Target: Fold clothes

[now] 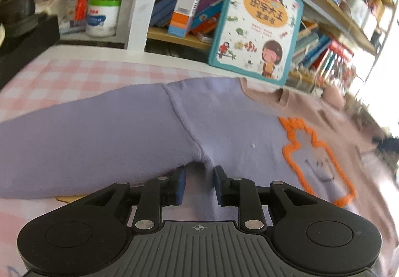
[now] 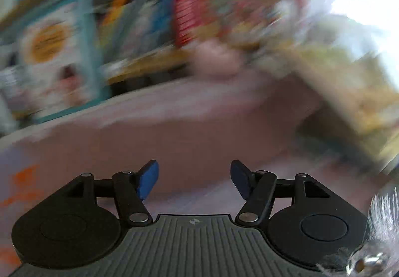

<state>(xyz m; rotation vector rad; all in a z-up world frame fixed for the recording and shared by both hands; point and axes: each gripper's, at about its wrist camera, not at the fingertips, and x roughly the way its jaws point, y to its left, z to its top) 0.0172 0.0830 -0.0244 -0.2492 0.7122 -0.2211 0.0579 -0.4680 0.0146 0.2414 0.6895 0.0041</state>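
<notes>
A lilac sweater [image 1: 224,127] lies spread on the pink-checked tablecloth [image 1: 62,75], its sleeve [image 1: 87,137] running off to the left. Its right part is dusty pink [image 1: 324,117], and an orange outlined figure [image 1: 316,160] is stitched on the front. My left gripper [image 1: 199,177] hovers at the underarm seam with a narrow gap between its blue pads; fabric shows in the gap but is not pinched. The right wrist view is heavily blurred. There my right gripper [image 2: 194,177] stands open wide above the dusty pink cloth [image 2: 199,132], holding nothing.
A children's book [image 1: 256,25] leans upright at the table's far edge, in front of shelves crammed with books [image 1: 189,13]. A white tin [image 1: 102,19] and pen holders stand at the back left. Bright window light fills the right side.
</notes>
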